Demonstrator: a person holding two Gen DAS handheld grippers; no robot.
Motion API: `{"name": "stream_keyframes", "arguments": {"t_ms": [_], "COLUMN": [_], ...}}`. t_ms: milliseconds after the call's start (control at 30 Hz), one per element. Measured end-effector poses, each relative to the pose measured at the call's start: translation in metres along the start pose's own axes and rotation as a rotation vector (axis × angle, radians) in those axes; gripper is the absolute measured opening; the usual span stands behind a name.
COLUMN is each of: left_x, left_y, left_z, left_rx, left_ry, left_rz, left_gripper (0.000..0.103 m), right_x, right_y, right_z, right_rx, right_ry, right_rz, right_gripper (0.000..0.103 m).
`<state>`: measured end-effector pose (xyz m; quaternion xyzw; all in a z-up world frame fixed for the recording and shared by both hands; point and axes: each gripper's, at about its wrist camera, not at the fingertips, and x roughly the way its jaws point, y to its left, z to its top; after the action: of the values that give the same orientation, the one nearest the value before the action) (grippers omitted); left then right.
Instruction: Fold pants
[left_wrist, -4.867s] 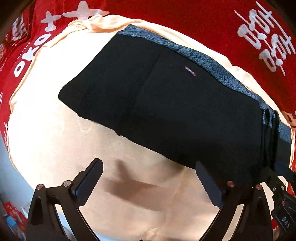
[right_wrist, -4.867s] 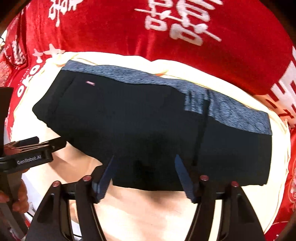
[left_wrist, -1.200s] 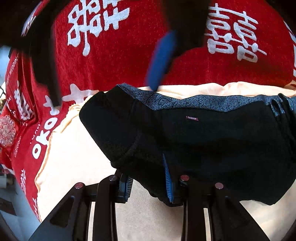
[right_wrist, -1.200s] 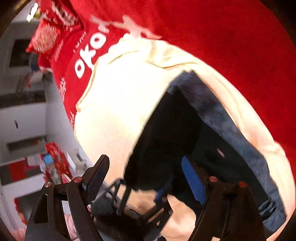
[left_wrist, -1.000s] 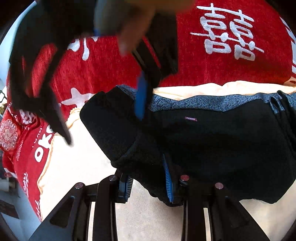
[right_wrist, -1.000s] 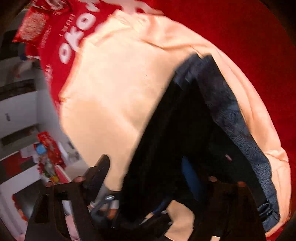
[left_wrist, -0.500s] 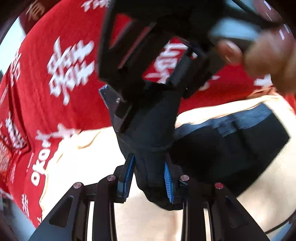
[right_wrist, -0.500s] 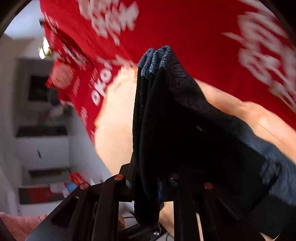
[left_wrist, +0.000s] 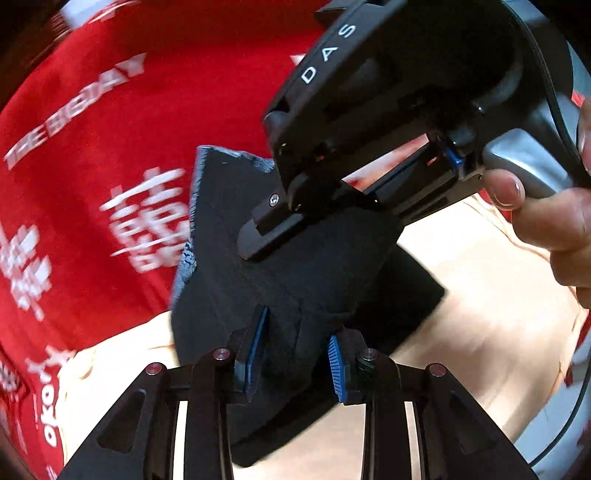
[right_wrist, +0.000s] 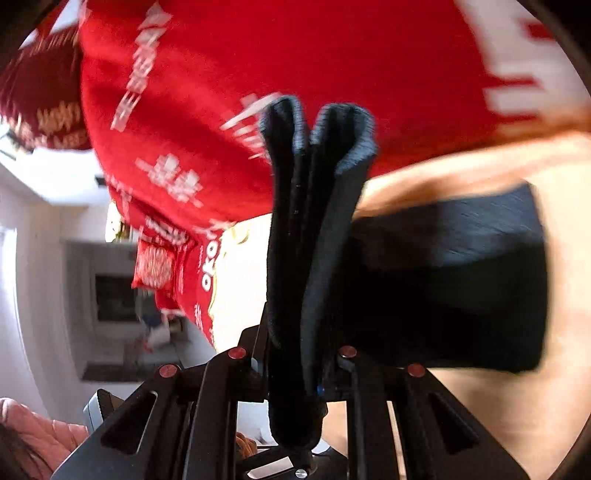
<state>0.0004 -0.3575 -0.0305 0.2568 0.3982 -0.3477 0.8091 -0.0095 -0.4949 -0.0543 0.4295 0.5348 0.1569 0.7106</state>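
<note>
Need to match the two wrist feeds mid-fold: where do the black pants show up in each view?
Left wrist view: the black pants fill the centre, pinched low by the left gripper and higher up by the right gripper.
Right wrist view: the pants rise as a bunched fold up the centre from the right gripper; the rest spreads right.
Shared landmark: the red cloth with white lettering.

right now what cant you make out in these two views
- Right tongs pads: right wrist view, buried under the folded black fabric pants.
- Far end of the pants: left wrist view, covered by the right tongs' black body.
- White lettering on the red printed blanket: right wrist view, motion-blurred.
- Left tongs: base cut off by the bottom edge.
</note>
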Motion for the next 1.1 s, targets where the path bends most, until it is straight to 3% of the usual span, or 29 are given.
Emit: {"name": "stream_keyframes", "arguments": {"t_ms": [167,300,367,400,433,467,633,800,900,1033,1100], "left_x": [0.046,0.075,0.079,0.078,0.075,0.07,0.044,0.047,0.061,0.066,0.063], "left_y": [-0.061,-0.086,-0.091,-0.09,-0.088,-0.083,-0.041,0.023,0.052,0.068,0.067], "left_z": [0.004,-0.007,-0.011,-0.013,-0.014,-0.015,-0.022,-0.028,-0.041,-0.055,-0.058], "left_rx": [0.066,0.081,0.093,0.091,0.081,0.063,-0.013,-0.253,-0.348,-0.439,-0.455], "left_ry": [0.088,0.172,0.201,0.217,0.223,0.225,0.25,0.325,0.382,0.407,0.409], "left_rz": [-0.051,-0.057,-0.049,-0.055,-0.05,-0.044,-0.006,0.068,0.138,0.143,0.149], "left_gripper": [0.031,0.031,0.04,0.053,0.064,0.068,0.068,0.069,0.069,0.069,0.077], "right_x": [-0.028,-0.015,-0.012,-0.013,-0.014,-0.013,-0.016,-0.027,-0.035,-0.041,-0.042], "right_y": [-0.084,-0.135,-0.143,-0.143,-0.142,-0.14,-0.114,-0.096,-0.095,-0.081,-0.074], "right_z": [-0.004,-0.009,-0.011,-0.013,-0.014,-0.015,-0.014,-0.022,-0.029,-0.041,-0.043], "right_rx": [0.11,0.186,0.187,0.184,0.186,0.186,0.092,-0.014,-0.001,-0.034,-0.062], "right_ry": [-0.028,-0.016,-0.019,-0.021,-0.028,-0.032,-0.029,-0.043,-0.055,-0.069,-0.097], "right_rz": [-0.036,-0.079,-0.098,-0.102,-0.104,-0.111,-0.271,-0.52,-0.55,-0.64,-0.688], "right_gripper": [0.018,0.018,0.019,0.019,0.019,0.019,0.026,0.031,0.031,0.031,0.031]}}
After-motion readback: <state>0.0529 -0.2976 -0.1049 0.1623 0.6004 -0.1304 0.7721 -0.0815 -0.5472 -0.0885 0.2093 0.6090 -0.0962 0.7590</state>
